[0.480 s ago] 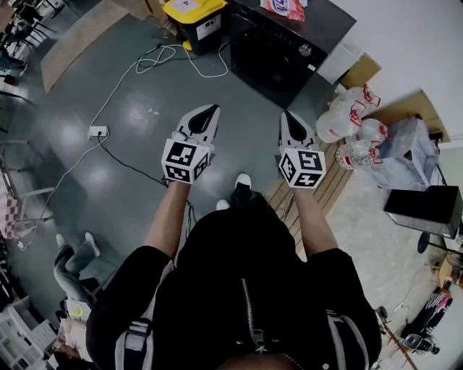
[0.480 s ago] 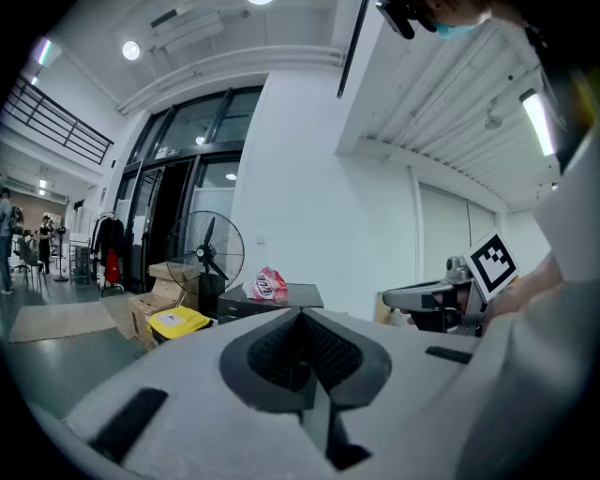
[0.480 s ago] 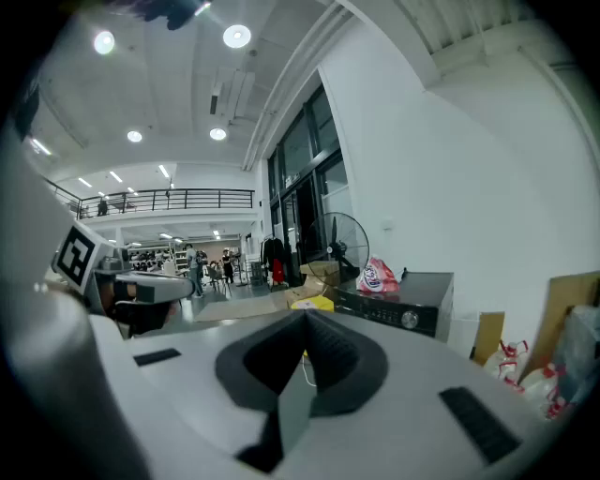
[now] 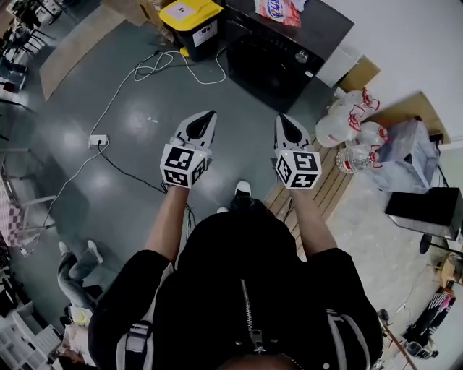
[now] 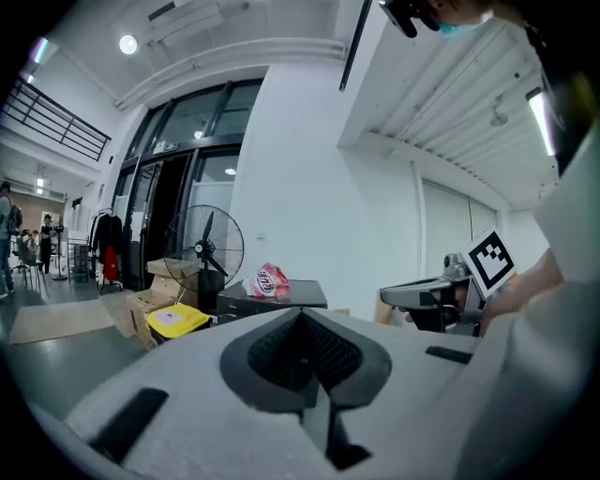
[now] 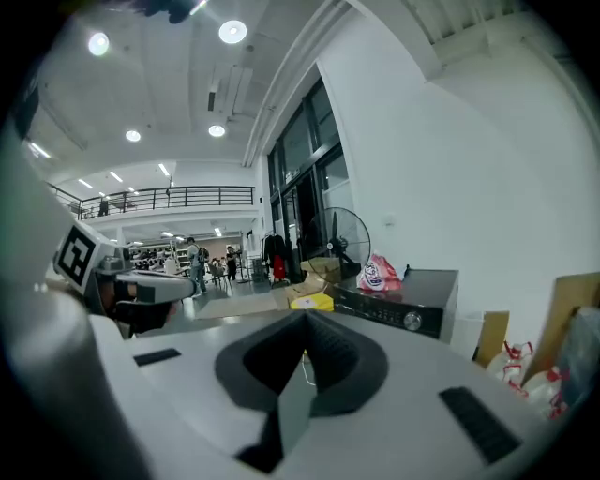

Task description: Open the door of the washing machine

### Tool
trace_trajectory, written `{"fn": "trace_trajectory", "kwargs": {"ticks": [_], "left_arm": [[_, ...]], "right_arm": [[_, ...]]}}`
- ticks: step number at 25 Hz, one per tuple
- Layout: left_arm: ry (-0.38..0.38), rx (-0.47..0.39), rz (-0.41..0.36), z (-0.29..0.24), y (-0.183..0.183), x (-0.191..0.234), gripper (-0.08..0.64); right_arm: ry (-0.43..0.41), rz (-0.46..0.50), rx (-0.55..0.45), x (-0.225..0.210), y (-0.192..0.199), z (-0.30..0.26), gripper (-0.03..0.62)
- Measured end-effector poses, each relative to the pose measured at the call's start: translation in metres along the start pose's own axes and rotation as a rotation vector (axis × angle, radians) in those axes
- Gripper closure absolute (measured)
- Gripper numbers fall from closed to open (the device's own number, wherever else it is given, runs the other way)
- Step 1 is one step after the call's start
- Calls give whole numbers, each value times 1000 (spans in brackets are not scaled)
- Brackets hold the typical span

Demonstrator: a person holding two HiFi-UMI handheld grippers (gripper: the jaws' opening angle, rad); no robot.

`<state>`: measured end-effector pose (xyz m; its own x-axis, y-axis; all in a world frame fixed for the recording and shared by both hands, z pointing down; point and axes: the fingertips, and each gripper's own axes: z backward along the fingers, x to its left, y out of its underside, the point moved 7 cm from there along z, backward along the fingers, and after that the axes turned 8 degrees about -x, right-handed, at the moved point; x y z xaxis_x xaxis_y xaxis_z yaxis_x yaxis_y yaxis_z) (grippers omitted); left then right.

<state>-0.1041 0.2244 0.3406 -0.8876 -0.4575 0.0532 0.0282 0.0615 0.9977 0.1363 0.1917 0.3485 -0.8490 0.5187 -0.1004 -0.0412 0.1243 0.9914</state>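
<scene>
Head view: person stands on grey floor, both arms out in front, a gripper in each hand. Left gripper (image 4: pixel 210 114) and right gripper (image 4: pixel 280 118) are held side by side, apart from each other, tips aimed toward the washing machine (image 4: pixel 278 50).

- Washing machine: black, against the white wall at top of frame, well apart from both grippers. Its door (image 4: pixel 259 69) is on the dark front face and looks closed (little detail in the black). A pink-and-white packet (image 4: pixel 278 9) lies on its top.
- Yellow-lidded bin (image 4: pixel 189 16) just beside the machine, to its left in frame.
- White cable (image 4: pixel 181 61) loops on the floor in front of the bin.
- Cluster of water bottles (image 4: pixel 354 126) near the wall, right of the right gripper.

Left gripper view: fingers pressed together at the tips, nothing between them. Machine sits beyond the tips, with a standing fan (image 5: pixel 206 246) further left.

Right gripper view: fingers likewise meet at the tips, holding nothing. Machine's control panel with its round knob (image 6: pixel 410 321) is ahead and to the right.
</scene>
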Motion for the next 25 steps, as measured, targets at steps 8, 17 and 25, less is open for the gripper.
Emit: {"fn": "trace_trajectory", "kwargs": {"ticks": [8,17,25], "left_arm": [[-43,-7,-21,-40,-12,8,558],[-54,-2,-37,-75,-14,24,558],[-19,2,-33,-127,-4,62,558]], "right_arm": [[-45,2,-7,-34,-12,-38,589],[-77,-6,-12,-51,-15,-72,589],[-48,-12,-7,-69,-11,-113,589]]}}
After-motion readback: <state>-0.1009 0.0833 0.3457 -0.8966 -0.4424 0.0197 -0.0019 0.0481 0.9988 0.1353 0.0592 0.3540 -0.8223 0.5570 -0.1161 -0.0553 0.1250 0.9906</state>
